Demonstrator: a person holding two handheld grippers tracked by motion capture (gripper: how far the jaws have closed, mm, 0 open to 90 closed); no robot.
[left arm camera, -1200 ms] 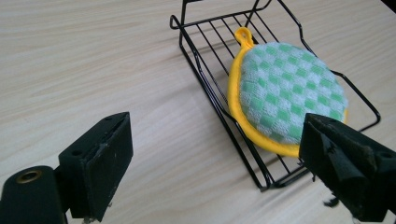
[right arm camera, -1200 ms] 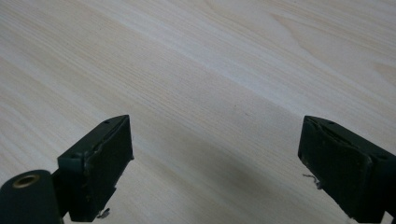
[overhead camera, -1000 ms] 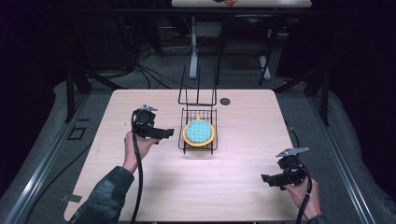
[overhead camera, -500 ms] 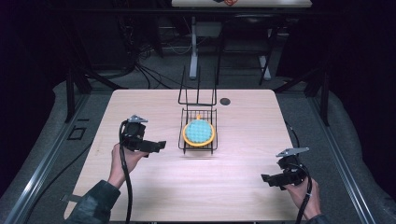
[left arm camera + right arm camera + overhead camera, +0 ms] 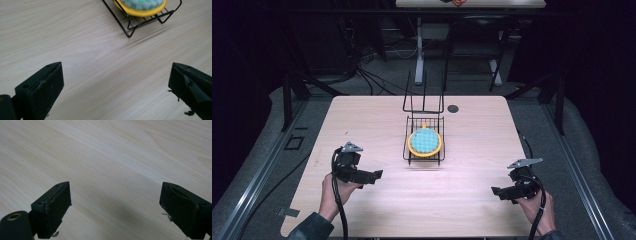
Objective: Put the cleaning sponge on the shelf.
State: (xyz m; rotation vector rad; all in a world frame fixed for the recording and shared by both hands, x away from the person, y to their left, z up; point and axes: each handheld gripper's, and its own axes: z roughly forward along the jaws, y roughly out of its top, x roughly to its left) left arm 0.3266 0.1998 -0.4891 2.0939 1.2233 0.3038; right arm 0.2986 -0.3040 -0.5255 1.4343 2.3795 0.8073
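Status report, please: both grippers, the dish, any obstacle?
Left hand-held gripper open, empty. Right hand-held gripper open, empty, over bare table. Yellow dish sits in black wire rack. Nothing in the way.

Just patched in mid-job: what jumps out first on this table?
The bright plate, yellow-rimmed with a blue-green checked middle, lying in a black wire rack at the centre of the pale wooden table. Nearer the person, the left gripper and right gripper flank it, each held in a hand with jaws wide open and nothing between them.
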